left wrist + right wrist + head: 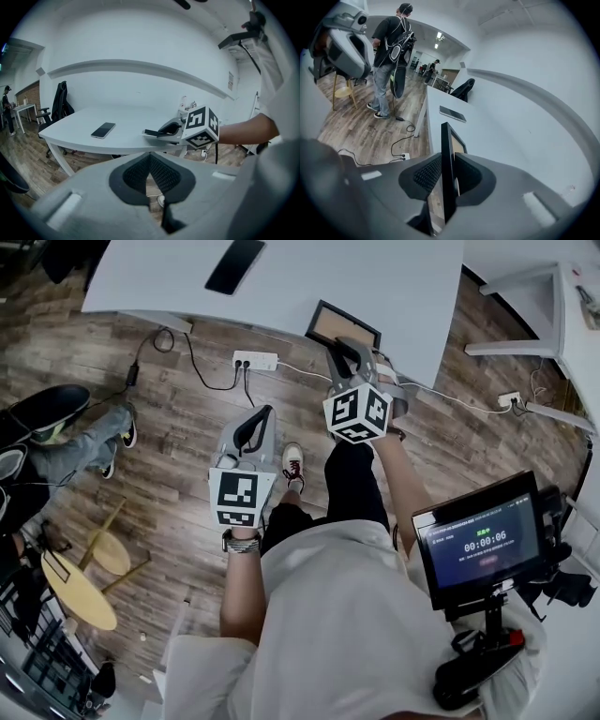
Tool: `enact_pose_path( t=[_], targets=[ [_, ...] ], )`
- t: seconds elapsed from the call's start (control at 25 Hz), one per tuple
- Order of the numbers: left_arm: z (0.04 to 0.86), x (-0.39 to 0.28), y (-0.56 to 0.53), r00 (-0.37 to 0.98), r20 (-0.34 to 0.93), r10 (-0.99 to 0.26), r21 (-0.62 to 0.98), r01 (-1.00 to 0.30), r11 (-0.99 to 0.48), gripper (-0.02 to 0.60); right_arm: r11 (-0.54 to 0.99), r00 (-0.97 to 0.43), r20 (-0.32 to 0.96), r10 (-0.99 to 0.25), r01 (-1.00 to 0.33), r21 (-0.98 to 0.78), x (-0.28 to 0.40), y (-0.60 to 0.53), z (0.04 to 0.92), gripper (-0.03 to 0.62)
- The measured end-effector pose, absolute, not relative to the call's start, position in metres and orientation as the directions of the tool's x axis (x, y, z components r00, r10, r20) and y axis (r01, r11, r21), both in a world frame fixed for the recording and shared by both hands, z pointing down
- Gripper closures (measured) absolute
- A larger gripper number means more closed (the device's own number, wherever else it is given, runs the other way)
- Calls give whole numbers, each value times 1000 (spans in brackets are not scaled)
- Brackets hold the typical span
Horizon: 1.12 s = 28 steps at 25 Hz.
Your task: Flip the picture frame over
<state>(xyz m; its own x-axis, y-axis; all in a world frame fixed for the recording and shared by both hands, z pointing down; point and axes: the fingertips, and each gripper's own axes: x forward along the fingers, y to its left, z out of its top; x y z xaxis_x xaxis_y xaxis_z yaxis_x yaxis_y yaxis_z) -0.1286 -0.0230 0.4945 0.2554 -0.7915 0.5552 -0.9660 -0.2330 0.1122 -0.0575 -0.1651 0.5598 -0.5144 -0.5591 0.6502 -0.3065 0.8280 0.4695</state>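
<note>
The black picture frame (339, 326) with a tan inner panel lies at the near edge of the white table (159, 277). My right gripper (349, 351) is shut on its near edge. In the right gripper view the frame (446, 150) stands edge-on between the two pads, which press on both of its faces. The left gripper view shows the frame (153, 133) tipped up a little at the table edge, in the right gripper (169, 128). My left gripper (258, 420) hangs over the floor, short of the table, its jaws together and empty (150, 161).
A dark phone (234, 265) lies further back on the table. A power strip (255, 360) and cables lie on the wooden floor under the table edge. A screen on a stand (478, 540) is at my right. A person (391, 47) stands nearby; wooden stools (80, 587) sit left.
</note>
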Motion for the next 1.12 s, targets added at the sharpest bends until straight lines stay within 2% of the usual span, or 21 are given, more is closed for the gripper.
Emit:
enact_pose_path(
  t=[0.32,0.52,0.68,0.92,1.12],
  targets=[
    [479,-121,-43,275,547,-790,96,-959,-268,578,815,-568,602,-561,-506,283,-46,-186,530,511],
    [477,-121,-51,287,547,-787,88,-954,-287,578,765,-627,525,-575,-640,74,-42,-201,515,511],
    [476,-114,-57,305,545,-781,84,-947,-311,578,669,-646,427,-633,-734,-118,-25,-215,500,511],
    [473,-98,-68,329,549,-768,78,-936,-345,578,547,-605,346,-717,-796,-260,10,-230,490,513],
    [475,-89,-73,346,550,-760,75,-927,-368,578,489,-570,313,-760,-818,-303,28,-229,490,513]
  ],
)
